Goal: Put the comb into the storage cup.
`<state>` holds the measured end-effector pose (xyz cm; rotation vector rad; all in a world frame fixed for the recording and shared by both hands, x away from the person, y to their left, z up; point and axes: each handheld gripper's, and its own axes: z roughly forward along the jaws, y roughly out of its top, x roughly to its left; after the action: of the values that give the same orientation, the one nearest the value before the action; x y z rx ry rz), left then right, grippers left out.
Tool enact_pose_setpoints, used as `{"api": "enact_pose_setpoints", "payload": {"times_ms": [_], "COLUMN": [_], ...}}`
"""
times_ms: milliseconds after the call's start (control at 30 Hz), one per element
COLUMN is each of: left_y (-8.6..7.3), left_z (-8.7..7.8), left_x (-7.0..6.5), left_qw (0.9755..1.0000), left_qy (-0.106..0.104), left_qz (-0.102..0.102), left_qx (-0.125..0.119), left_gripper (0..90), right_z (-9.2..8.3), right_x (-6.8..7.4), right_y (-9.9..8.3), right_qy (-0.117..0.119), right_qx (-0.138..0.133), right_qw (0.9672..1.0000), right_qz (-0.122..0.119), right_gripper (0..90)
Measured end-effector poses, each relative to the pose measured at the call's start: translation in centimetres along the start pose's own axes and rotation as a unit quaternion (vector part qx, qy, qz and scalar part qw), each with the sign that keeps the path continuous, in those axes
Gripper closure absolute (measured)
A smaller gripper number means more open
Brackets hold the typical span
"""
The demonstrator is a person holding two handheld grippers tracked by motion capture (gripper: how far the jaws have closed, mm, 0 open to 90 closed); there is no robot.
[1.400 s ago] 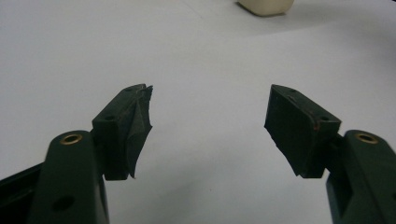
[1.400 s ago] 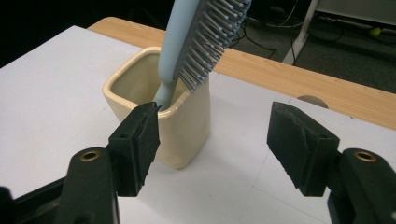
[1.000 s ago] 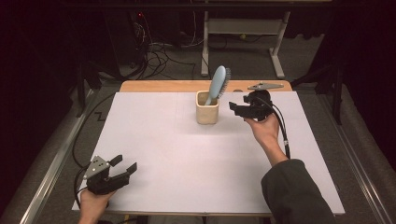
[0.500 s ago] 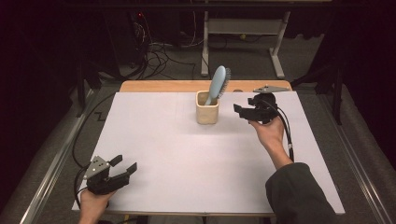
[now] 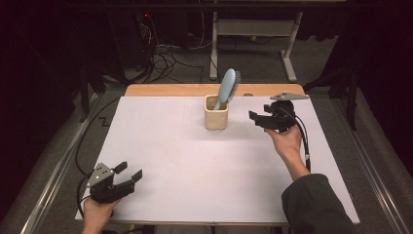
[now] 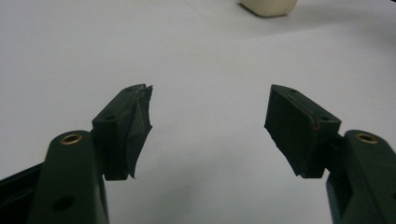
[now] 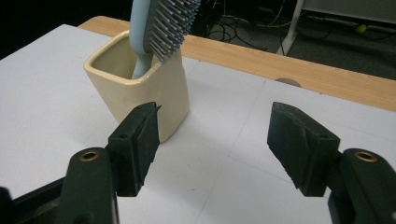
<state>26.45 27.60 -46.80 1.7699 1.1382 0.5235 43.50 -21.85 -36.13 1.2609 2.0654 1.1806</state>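
1. Table (image 5: 195,175): white sheet over the top; a wooden edge (image 5: 165,90) shows along the far side.
2. Person's right forearm, dark sleeve (image 5: 316,204), comes in from the near right corner.
3. Right gripper (image 5: 257,118): held just right of the cup, pointing at it; jaws stand apart with nothing between them. In the right gripper view the cup sits beyond the left jaw, not touched.
4. Left gripper (image 5: 129,171): low at the near left corner, well apart from the cup; jaws wide, nothing held, bare sheet between them.
5. Cup (image 5: 215,113): cream, squarish, upright at the far middle of the table.
6. Hairbrush (image 5: 227,87): light blue, handle down in the cup, head leaning up and right over the rim, bristles facing right.
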Motion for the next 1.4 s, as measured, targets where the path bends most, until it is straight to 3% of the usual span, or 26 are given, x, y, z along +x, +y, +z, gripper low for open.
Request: {"api": "enact_pose_setpoints", "payload": {"times_ms": [1400], "left_y": [0.0], "left_z": [0.0], "left_x": [0.1], "left_qw": [1.0000], "left_qy": [0.002], "left_qz": [-0.004], "left_qx": [0.001], "left_gripper": [31.1], "right_z": [-2.4], "right_x": [-2.2], "right_y": [-2.5], "right_qy": [-0.010], "right_qx": [-0.007], "right_qw": [0.9997], "right_qz": [0.020], "right_gripper": [34.4]}}
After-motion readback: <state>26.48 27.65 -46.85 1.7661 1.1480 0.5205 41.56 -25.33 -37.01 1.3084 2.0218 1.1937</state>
